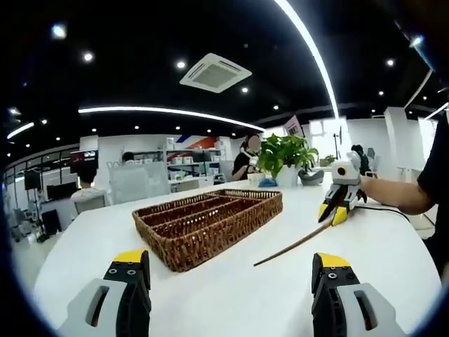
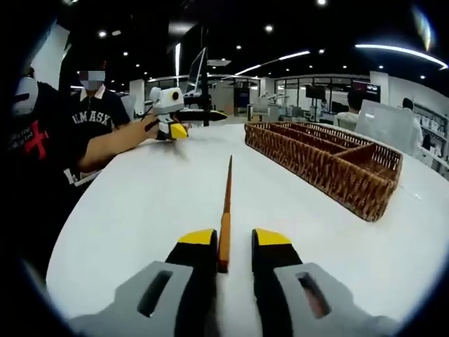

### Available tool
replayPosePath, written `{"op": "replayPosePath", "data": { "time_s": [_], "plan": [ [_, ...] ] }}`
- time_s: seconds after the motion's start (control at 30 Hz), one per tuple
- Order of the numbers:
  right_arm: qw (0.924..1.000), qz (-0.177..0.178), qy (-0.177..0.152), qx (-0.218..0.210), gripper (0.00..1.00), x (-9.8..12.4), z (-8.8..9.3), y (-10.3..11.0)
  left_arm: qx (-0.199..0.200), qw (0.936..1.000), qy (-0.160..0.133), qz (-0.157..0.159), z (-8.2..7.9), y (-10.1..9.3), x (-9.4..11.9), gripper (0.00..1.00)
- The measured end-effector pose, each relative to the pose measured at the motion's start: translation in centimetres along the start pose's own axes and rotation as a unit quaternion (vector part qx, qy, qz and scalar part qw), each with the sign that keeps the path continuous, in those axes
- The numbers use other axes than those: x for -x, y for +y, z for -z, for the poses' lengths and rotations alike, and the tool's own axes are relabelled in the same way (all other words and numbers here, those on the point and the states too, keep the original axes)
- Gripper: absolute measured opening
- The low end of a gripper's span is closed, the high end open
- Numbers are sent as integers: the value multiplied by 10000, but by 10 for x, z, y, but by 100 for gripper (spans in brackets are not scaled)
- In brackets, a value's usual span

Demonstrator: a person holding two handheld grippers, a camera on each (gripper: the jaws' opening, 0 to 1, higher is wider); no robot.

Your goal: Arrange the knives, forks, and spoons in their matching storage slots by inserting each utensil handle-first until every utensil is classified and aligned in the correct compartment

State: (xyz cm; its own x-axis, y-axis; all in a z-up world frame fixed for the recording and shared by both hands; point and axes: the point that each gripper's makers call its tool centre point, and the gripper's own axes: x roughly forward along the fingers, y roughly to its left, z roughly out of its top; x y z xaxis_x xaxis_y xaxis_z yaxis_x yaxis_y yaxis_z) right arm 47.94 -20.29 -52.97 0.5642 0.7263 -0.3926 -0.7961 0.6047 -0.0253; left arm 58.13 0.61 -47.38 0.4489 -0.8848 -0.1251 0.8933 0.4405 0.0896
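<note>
1. While the right gripper (image 2: 224, 246) clamps a brown utensil (image 2: 227, 203) at one end, its long axis runs straight ahead over the worktop (image 2: 140, 203).
2. The basket (image 2: 365, 182) lies ahead and right of it, nearer this arm.
3. The left gripper (image 1: 231, 270) is wide, holding nothing.

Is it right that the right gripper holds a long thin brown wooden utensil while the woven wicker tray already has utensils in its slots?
Not quite. The right gripper does hold the long thin brown wooden utensil, but the woven wicker tray has no utensils visible in its compartments, as the left gripper view shows.
</note>
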Motion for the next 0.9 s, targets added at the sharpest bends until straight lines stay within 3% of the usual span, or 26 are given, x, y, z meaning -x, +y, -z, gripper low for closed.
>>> {"op": "replayPosePath", "data": {
  "time_s": [0.17,0.3,0.43,0.5,0.77,0.9],
  "plan": [
    [10000,-29,38,81,7,-5,-2,3,-2,10000,-21,-33,-1,2,1,100],
    [10000,-20,62,32,5,-6,-1,2,-18,10000,-38,-40,-2,2,1,100],
    [9984,107,6,557,5,-9,-5,-1,-32,10000,-51,-49,-2,2,2,100],
    [9989,-91,-76,462,5,-13,-6,8,-36,10000,-64,-30,-3,2,1,100],
    [9990,-133,-288,301,5,-19,-21,9,-40,10000,-62,-9,-2,0,1,100],
    [9994,-154,-205,213,4,-24,-21,14,-36,10000,-89,14,-3,0,1,100]
  ]
}}
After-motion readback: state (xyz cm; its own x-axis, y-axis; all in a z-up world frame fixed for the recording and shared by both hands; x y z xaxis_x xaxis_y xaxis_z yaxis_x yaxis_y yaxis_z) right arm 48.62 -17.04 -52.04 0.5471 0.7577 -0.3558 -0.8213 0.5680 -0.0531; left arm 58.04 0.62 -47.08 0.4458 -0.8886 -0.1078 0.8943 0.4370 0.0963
